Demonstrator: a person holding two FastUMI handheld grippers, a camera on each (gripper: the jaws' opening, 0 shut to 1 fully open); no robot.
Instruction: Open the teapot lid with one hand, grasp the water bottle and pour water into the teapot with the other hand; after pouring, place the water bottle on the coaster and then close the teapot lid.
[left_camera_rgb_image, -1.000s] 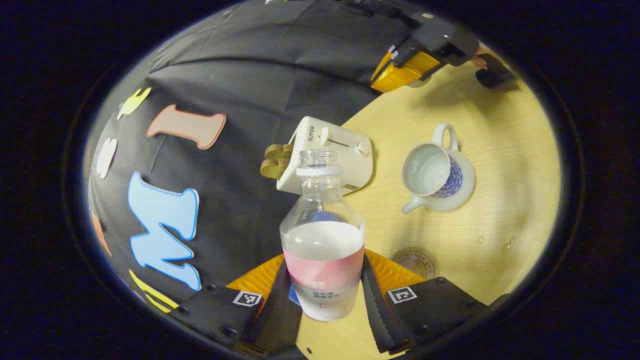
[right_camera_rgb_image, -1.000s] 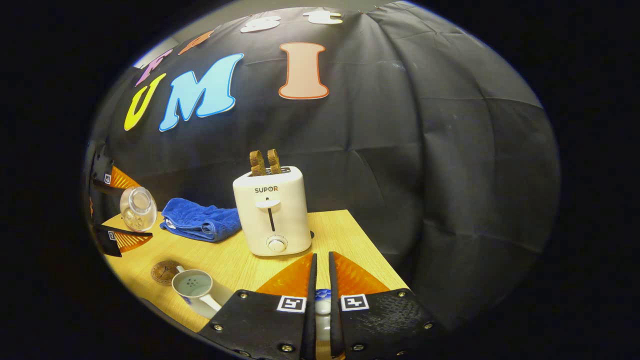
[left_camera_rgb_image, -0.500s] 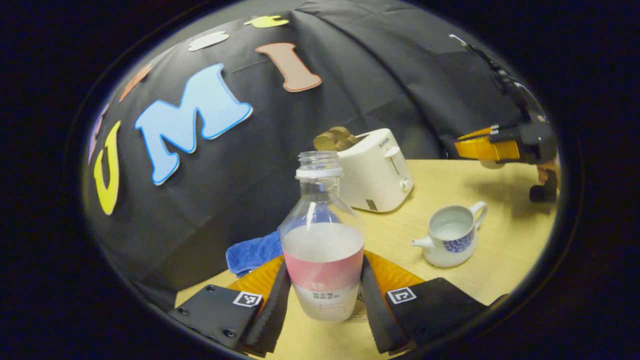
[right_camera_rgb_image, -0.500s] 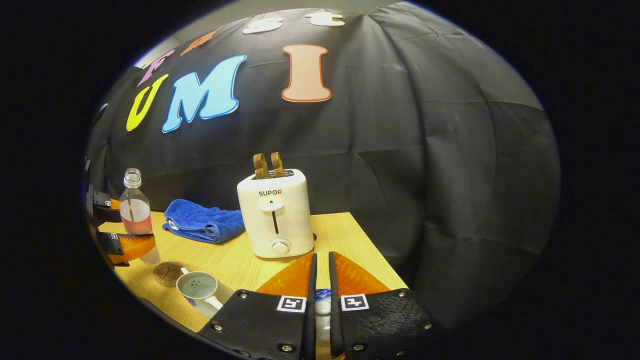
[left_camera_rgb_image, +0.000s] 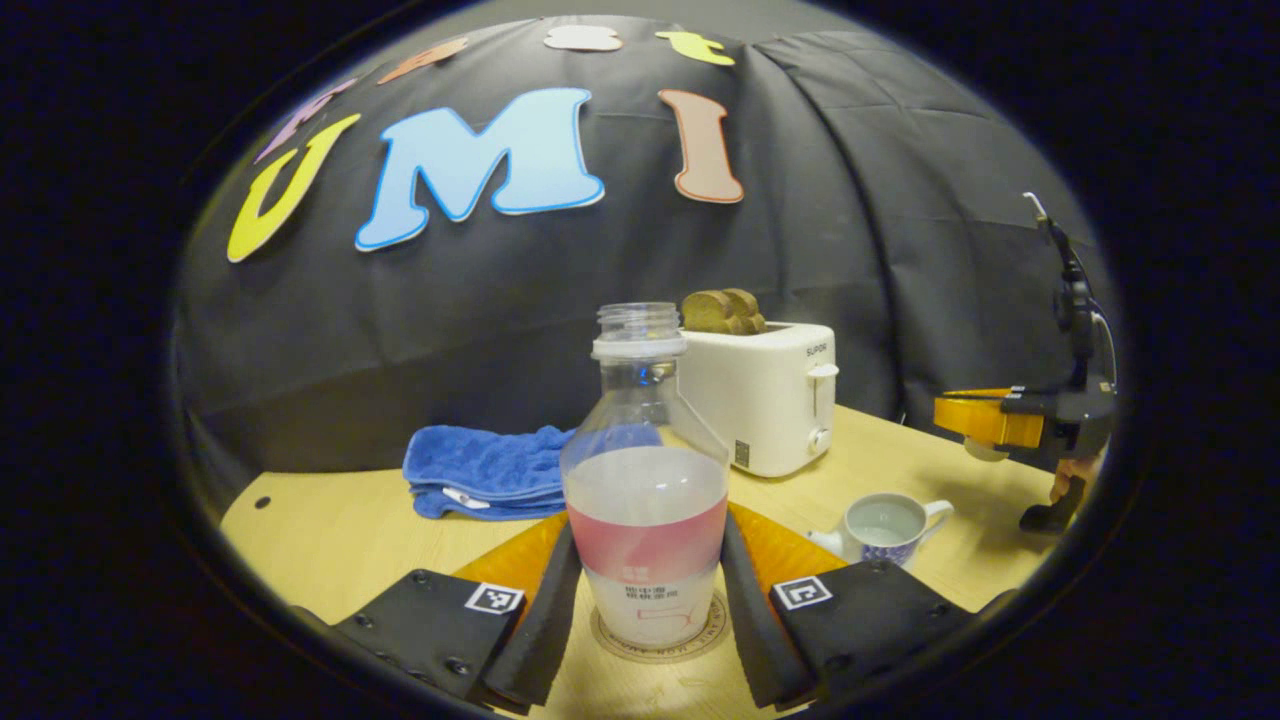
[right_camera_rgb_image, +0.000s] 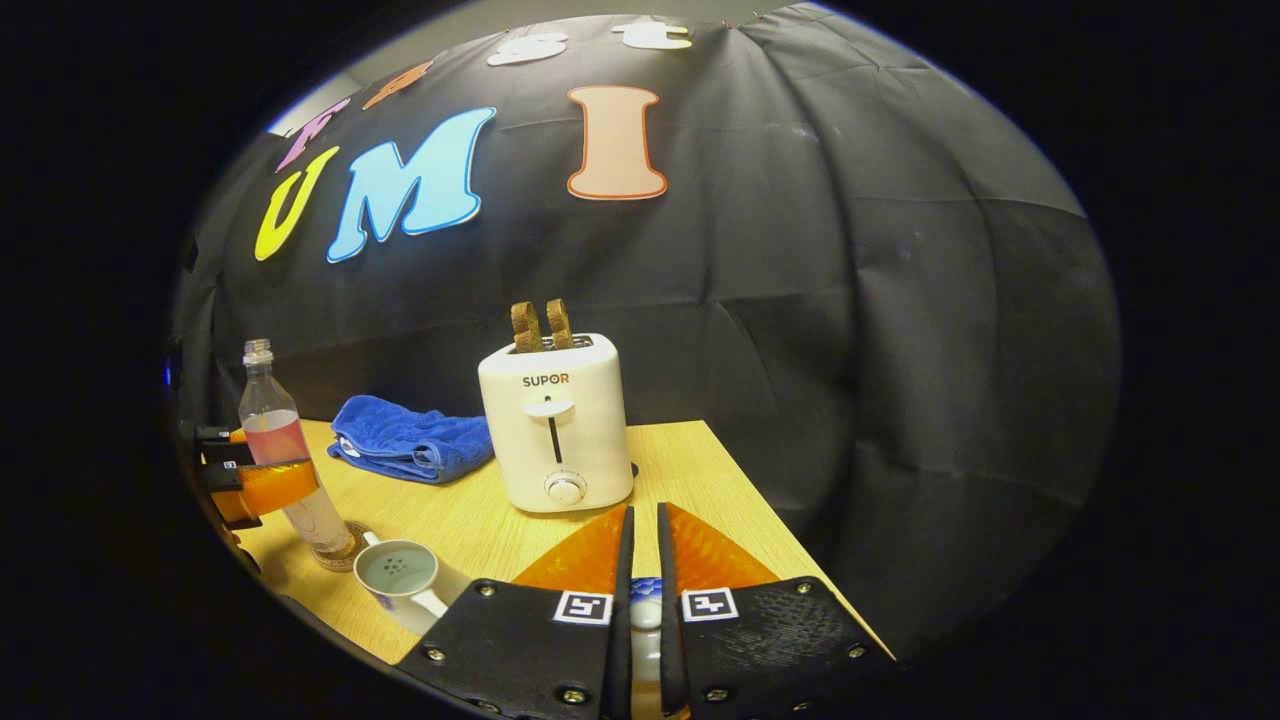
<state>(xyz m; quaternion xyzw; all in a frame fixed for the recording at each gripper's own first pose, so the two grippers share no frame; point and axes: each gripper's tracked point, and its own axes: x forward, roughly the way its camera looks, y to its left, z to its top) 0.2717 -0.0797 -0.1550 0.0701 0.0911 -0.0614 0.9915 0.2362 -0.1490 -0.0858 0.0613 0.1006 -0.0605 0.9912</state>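
gripping the water bottle (left_camera_rgb_image: 645, 500) upright, left gripper (left_camera_rgb_image: 648, 590) fingers pressed on both sides, its base on the coaster (left_camera_rgb_image: 660, 640) on the table (left_camera_rgb_image: 330, 530). open teapot (left_camera_rgb_image: 885, 525) just right. right gripper (right_camera_rgb_image: 640, 600) nearly closed, pinching the teapot lid (right_camera_rgb_image: 645, 612). toaster (right_camera_rgb_image: 555, 420) and blue towel (right_camera_rgb_image: 410, 440) behind.

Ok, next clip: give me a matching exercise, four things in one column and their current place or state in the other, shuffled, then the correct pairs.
Things:
1. water bottle
2. teapot
3. blue towel
4. teapot lid

Places or states:
A. lies folded on the table by the booth wall
B. pinched between the right gripper's fingers
C. stands open on the table, lid off
D. upright over the coaster, between the left gripper's fingers

Pairs: 1-D, 2-C, 3-A, 4-B
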